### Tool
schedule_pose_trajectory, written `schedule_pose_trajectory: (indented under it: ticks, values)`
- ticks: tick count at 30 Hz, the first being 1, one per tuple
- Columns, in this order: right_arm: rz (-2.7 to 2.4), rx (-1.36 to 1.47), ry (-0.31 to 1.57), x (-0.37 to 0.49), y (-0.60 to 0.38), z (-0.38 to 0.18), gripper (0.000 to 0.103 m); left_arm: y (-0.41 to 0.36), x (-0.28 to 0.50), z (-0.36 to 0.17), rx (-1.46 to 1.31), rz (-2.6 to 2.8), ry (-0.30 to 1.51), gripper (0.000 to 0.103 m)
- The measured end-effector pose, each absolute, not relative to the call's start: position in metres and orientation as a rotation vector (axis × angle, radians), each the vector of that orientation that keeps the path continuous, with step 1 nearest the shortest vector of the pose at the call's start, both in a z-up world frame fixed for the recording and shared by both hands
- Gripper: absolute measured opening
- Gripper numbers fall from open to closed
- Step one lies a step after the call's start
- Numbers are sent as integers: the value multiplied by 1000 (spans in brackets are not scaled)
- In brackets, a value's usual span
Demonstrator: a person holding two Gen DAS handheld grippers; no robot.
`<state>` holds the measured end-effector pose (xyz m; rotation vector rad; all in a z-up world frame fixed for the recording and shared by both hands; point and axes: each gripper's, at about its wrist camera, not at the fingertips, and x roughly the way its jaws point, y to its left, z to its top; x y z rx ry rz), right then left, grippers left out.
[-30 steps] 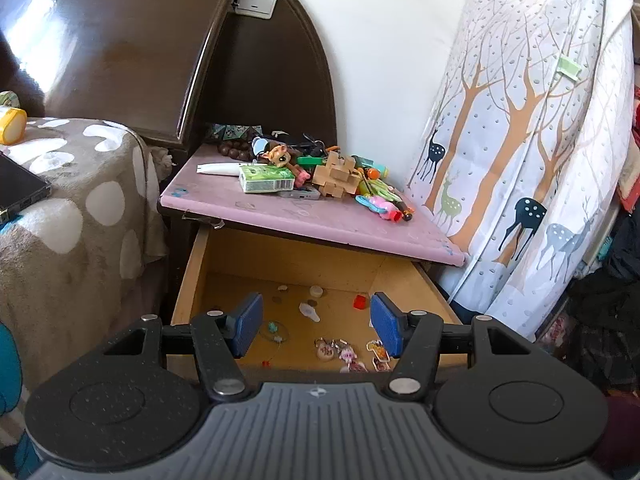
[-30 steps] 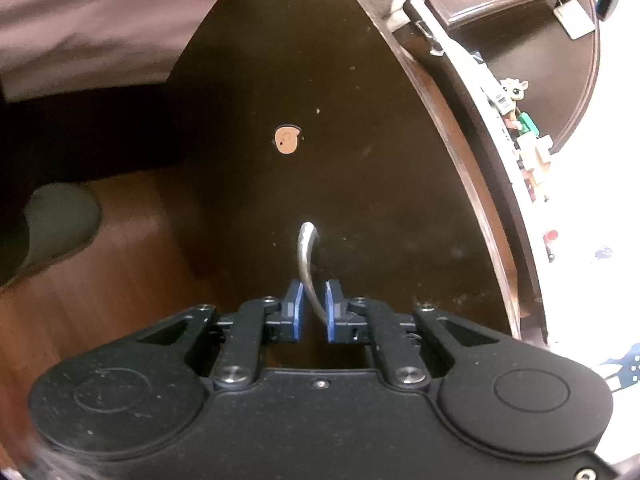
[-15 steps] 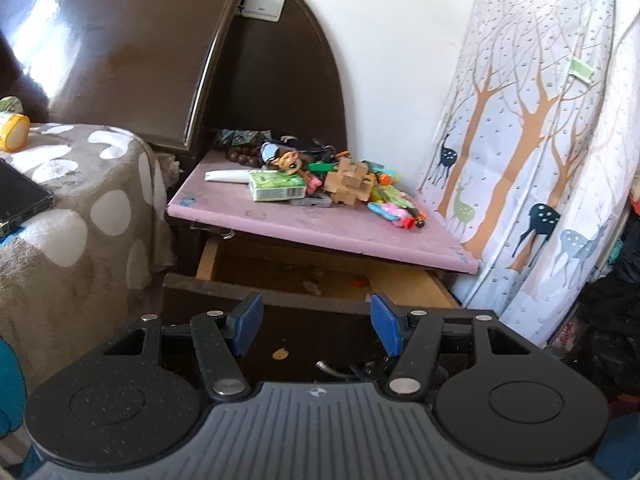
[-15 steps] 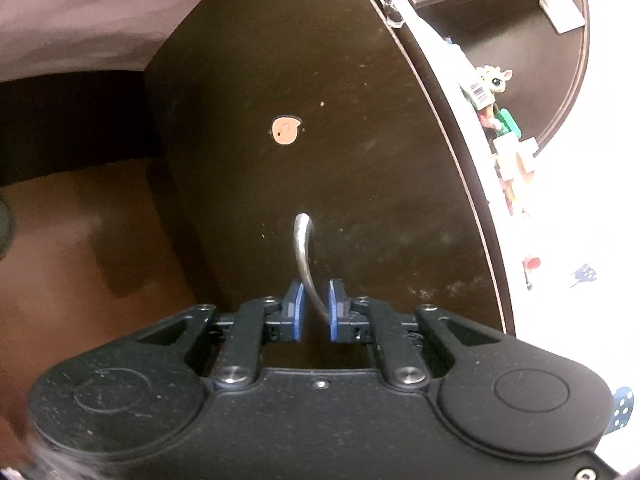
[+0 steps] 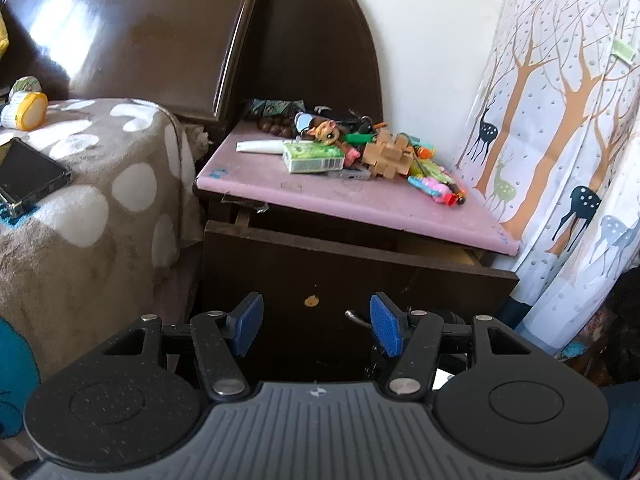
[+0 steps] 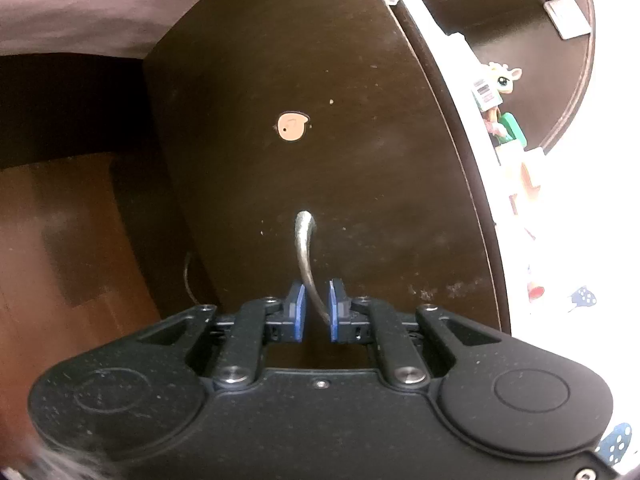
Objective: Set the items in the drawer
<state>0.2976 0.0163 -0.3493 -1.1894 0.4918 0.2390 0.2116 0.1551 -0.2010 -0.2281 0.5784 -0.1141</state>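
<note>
The bed (image 5: 80, 200) fills the left of the scene under its spotted blanket, and hard against its right side stands the nightstand (image 5: 352, 204), pink top, dark front. One drawer (image 5: 352, 272) matters here, and it is nearly shut: only a thin strip of pale wood shows at its right end beneath the top, so the inside is hidden from view. Judging by that, this reads as the closing step.

And there is the reason. The right gripper (image 6: 316, 312) sits low on the drawer front with its blue pads drawn in close around the curved metal handle (image 6: 306, 256), which runs between them. The far-side pad looks to be touching it; whether the other one presses cannot be told. That is a hold for steering the drawer, nothing more.

The left gripper (image 5: 316, 326) hangs back nearer the viewer, jaws about half apart, nothing between them. It faces the drawer front with the handle just beside its right pad, free and waiting.

Now the count. On the pink top one heap of small things (image 5: 360, 152) remains at the far side: one green box, one white tube, one wooden puzzle, one big-eyed toy animal, and a tangle of bright bits too jumbled to number. One round tan sticker (image 6: 293, 127) marks the drawer front. On the bed, one dark tablet (image 5: 28, 176).
</note>
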Motion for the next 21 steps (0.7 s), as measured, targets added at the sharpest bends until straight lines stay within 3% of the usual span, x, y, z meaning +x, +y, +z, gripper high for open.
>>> schedule_pose_trajectory:
  ticks: [21]
  values:
    - [188,-1208,579,365,35,-356,7,153,219,-205,-224,-120,607,58]
